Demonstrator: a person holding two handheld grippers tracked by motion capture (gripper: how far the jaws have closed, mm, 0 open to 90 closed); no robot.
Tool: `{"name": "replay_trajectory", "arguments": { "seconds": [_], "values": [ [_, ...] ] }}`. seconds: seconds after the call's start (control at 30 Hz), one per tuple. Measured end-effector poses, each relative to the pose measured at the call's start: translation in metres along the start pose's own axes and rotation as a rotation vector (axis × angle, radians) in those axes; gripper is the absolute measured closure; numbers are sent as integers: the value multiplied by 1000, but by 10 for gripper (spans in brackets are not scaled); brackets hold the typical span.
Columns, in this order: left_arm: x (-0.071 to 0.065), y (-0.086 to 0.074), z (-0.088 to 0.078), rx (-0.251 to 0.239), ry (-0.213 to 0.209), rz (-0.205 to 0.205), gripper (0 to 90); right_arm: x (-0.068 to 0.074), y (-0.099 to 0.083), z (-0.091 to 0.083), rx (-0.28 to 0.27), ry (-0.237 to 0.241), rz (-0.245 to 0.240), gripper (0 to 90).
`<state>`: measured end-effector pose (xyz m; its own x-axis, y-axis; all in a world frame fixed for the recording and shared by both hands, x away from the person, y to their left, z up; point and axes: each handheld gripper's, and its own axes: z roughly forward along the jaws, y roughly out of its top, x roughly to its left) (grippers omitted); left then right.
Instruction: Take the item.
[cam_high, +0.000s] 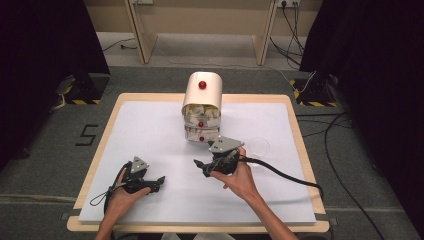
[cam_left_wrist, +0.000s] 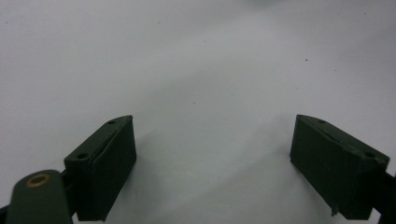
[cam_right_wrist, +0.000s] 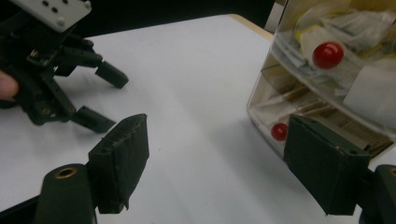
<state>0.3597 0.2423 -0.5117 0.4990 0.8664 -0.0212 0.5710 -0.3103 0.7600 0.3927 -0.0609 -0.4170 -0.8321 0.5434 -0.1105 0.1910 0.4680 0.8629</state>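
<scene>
Both grippers gape empty: left gripper (cam_high: 156, 181) on table (cam_high: 150, 130), right gripper (cam_high: 200, 165) near drawer box (cam_high: 202, 107).

table (cam_high: 125, 107): pale wood rim, smooth; matt white sheet on top, paper-like, faintly speckled
drawer box (cam_high: 202, 88): glossy cream plastic hood; clear plastic drawers (cam_right_wrist: 327, 100), shiny; crinkled glossy packets inside
knobs (cam_right_wrist: 328, 54): glossy red plastic, smooth
left gripper (cam_left_wrist: 212, 170): matt black plastic jaws; dull rubbery pads; brass-coloured metal eyelet
right gripper (cam_right_wrist: 217, 172): matt black jaws; pad edges rough, frayed; grey matt top plate
floor (cam_high: 45, 150): grey, carpet-like, rough
</scene>
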Motion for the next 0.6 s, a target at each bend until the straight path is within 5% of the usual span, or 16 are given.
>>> {"name": "replay_trajectory", "arguments": {
  "seconds": [0.6],
  "values": [
    [0, 0, 0, 0, -1, -1, 135, -11, 23, 15, -52, -20, -4, 237]
  ]
}}
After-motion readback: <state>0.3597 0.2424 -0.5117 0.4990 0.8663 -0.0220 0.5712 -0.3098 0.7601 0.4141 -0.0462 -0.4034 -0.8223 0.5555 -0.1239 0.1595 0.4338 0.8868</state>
